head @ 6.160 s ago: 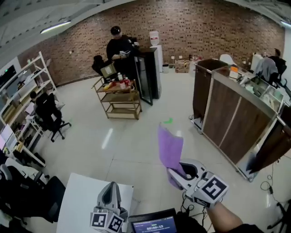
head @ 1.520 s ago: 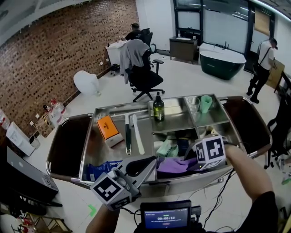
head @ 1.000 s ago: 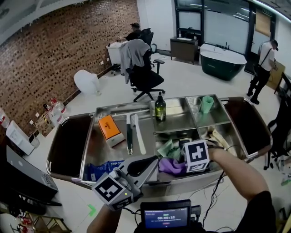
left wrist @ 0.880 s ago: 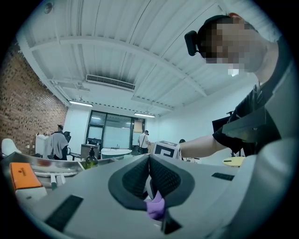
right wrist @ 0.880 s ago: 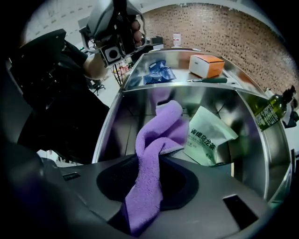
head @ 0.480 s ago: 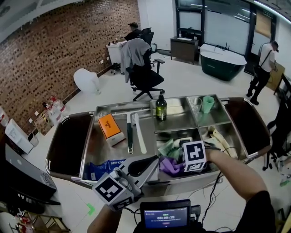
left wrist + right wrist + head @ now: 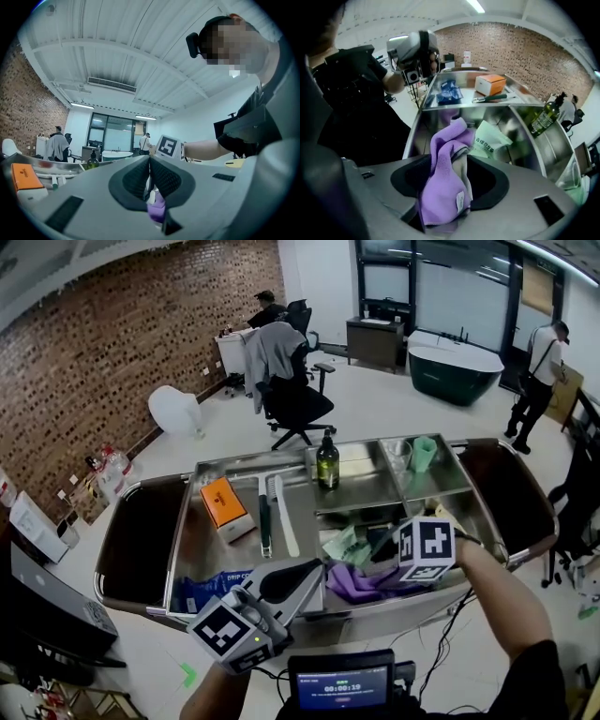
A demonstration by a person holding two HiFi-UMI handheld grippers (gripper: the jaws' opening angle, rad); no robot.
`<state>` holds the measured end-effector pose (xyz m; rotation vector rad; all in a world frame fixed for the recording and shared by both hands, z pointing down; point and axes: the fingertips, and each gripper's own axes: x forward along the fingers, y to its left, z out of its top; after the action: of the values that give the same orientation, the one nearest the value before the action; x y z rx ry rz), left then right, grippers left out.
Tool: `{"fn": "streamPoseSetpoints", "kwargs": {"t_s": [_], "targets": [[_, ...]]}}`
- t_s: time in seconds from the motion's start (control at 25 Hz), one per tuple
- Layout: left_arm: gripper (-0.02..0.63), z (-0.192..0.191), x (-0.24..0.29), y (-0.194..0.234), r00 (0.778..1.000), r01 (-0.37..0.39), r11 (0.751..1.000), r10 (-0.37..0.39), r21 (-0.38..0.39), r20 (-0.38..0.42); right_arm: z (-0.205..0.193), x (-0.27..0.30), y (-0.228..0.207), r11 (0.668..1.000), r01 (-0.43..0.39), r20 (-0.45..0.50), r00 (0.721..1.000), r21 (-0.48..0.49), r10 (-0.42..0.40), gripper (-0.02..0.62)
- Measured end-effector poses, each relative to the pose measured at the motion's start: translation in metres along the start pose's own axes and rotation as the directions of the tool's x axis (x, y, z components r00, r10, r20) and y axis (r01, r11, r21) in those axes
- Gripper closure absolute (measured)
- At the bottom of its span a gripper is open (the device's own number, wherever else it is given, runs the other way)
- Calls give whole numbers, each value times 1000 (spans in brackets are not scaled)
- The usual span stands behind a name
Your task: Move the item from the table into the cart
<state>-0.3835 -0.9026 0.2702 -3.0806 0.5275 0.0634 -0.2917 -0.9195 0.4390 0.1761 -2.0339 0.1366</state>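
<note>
The purple cloth (image 7: 361, 582) lies crumpled in the front middle compartment of the steel cart (image 7: 253, 461). My right gripper (image 7: 394, 570) is just to its right, marker cube facing up. In the right gripper view the cloth (image 7: 443, 187) drapes loosely through the gap of my right gripper (image 7: 450, 173). Its jaws are opening and stand apart, with the cloth between them. My left gripper (image 7: 317, 568) hovers at the cart's front edge, left of the cloth. In its own view my left gripper (image 7: 150, 176) is shut on nothing.
The cart also holds an orange box (image 7: 225, 504), brushes (image 7: 265, 512), a dark bottle (image 7: 327, 463), a green cup (image 7: 424, 453), a blue packet (image 7: 211, 587) and a green packet (image 7: 345, 545). Dark bags hang at both ends. An office chair (image 7: 295, 399) stands behind.
My right gripper has drawn back to the right and slightly up, and its jaws have widened. The purple cloth has settled flatter in the compartment. The left gripper has stayed put.
</note>
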Motion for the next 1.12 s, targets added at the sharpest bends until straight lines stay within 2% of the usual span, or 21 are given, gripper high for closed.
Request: {"fn": "streamPoseSetpoints", "kwargs": {"t_s": [0.08, 0.16, 0.32, 0.44, 0.6, 0.68, 0.76, 0.8, 0.84, 0.96, 1.0, 1.04, 1.12], "targets": [[606, 2, -1, -2, 1000, -2, 1000, 2, 1, 7, 9, -25, 0, 998, 54, 103, 993, 20, -56, 362], [606, 3, -1, -1, 1000, -6, 1000, 6, -3, 10, 15, -49, -1, 990, 123, 220, 966, 63, -134, 362], [606, 0, 2, -1, 1000, -11, 999, 11, -32, 5, 16, -82, -1, 954, 250, 398, 868, 168, -297, 362], [606, -3, 1, -3, 1000, -16, 999, 15, -42, -5, 14, -99, 6, 908, 325, 496, 762, 263, -416, 362], [606, -10, -2, 4, 998, -63, 993, 63, -97, 5, 18, -115, 19, 851, 368, 614, 589, 375, -525, 362], [606, -12, -2, 0, 998, -64, 990, 66, -129, 13, 17, -128, 28, 814, 390, 666, 472, 430, -578, 362], [606, -14, -2, -6, 997, -76, 993, 77, -94, 11, 12, -146, 35, 764, 399, 690, 344, 507, -637, 450], [606, -14, -3, -8, 996, -84, 994, 85, -76, 13, 8, -153, 37, 741, 399, 687, 298, 541, -662, 454], [606, -14, -5, -10, 996, -91, 993, 92, -73, 16, 4, -158, 38, 722, 399, 679, 271, 566, -682, 454], [606, -15, -11, -8, 992, -120, 989, 123, -83, 25, -2, -163, 42, 680, 406, 649, 236, 610, -724, 466], [606, -15, -13, -6, 989, -140, 987, 143, -76, 26, -4, -165, 43, 665, 408, 640, 218, 626, -737, 528], [606, -16, -15, -5, 986, -162, 984, 164, -70, 26, -4, -167, 45, 650, 408, 634, 197, 641, -748, 559], [606, -16, -19, -2, 980, -194, 978, 196, -75, 32, -4, -172, 48, 628, 404, 627, 153, 666, -764, 576]]}}
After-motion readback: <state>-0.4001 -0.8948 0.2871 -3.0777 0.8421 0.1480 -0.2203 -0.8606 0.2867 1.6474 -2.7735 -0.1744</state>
